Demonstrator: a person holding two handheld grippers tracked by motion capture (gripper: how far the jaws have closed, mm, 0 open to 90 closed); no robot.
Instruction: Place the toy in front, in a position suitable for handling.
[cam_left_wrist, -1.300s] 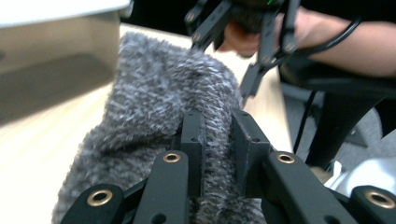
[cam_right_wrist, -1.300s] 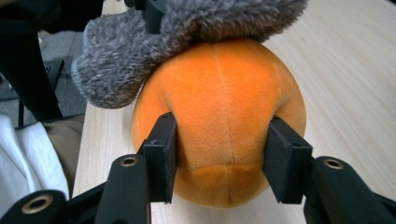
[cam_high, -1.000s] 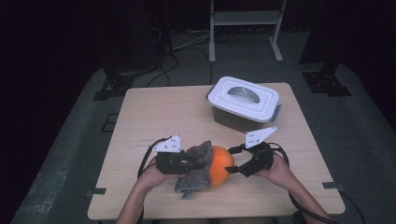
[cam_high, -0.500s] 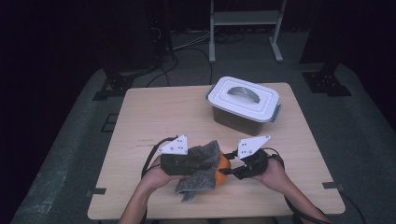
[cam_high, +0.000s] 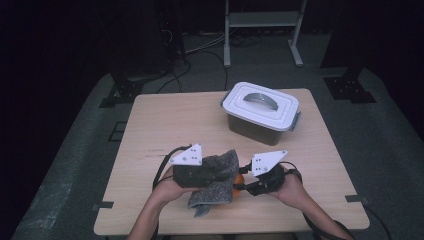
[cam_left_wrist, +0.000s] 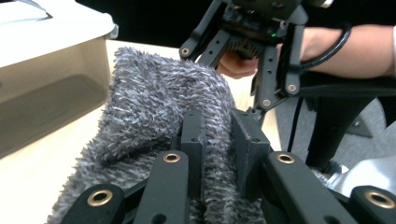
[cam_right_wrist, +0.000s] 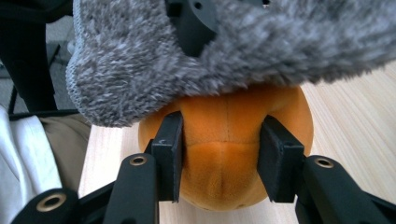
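1. The left gripper (cam_high: 220, 176) pinches the grey fuzzy cloth (cam_left_wrist: 159, 116), near the lidded box (cam_high: 261, 114).
2. The right gripper (cam_right_wrist: 219, 154), jaws just closing, squeezes the orange plush (cam_right_wrist: 229, 140) under that cloth.
3. No readable writing.

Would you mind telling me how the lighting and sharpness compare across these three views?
High view: the table is lit, the surroundings nearly black, and the image is soft. Left gripper view: the grey cloth is fairly crisp, the translucent box softer. Right gripper view: the orange plush is sharp and evenly lit, while the cloth above it blurs.
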